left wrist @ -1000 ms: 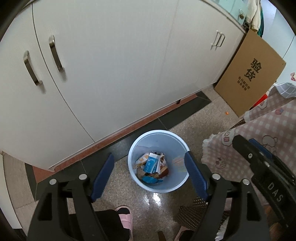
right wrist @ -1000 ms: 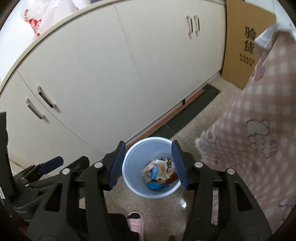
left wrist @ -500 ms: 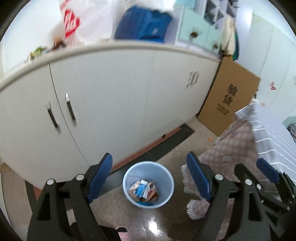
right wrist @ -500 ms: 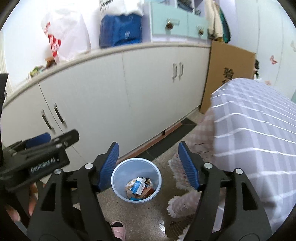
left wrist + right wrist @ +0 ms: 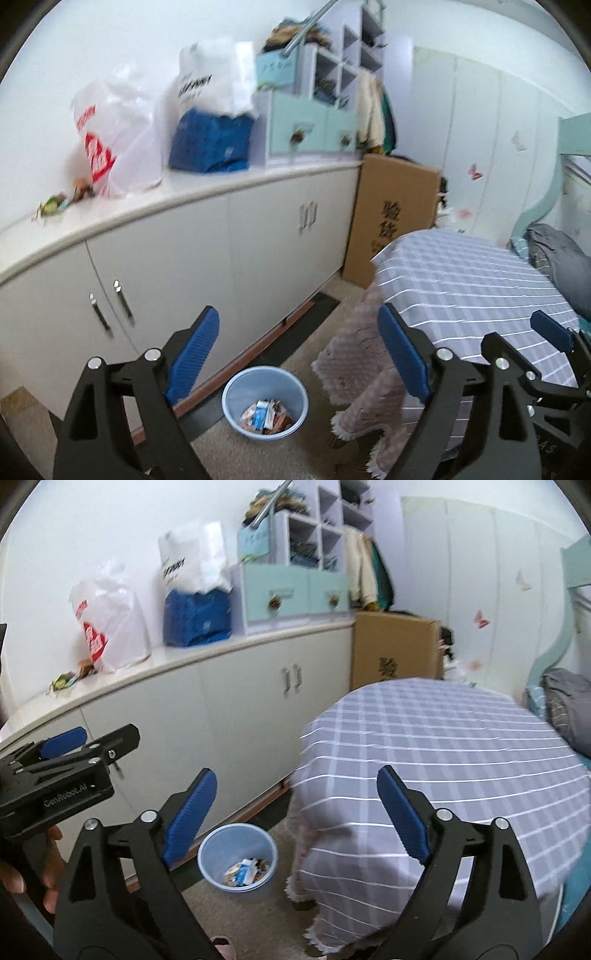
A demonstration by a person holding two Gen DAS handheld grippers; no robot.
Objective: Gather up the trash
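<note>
Both tools up off the floor, angled down a bit, nothing gripped. Left tool (image 5: pixel 297 350) released, jaws have just been opening, nothing btwn them. Right tool (image 5: pixel 295 812) same: spread wide, just been opening fast, empty.

Bin (image 5: pixel 265 404) sits on the floor below and ahead of both tools, seen btwn the left tool's fingers, near the right tool's left finger. Wrappers (image 5: pixel 266 415) lie in its bottom. Bin is just beside the cabinet (image 5: pixel 258 251) base.

More scraps (image 5: pixel 68 677) on the worktop (image 5: pixel 177 661), up and left of both tools, w/ a white bag (image 5: pixel 110 627) next to them. Bed (image 5: pixel 443 746) w/ striped cover to the right, under the right tool's right finger. Cardboard box (image 5: pixel 395 218) stands beyond, against the cabinet end.
</note>
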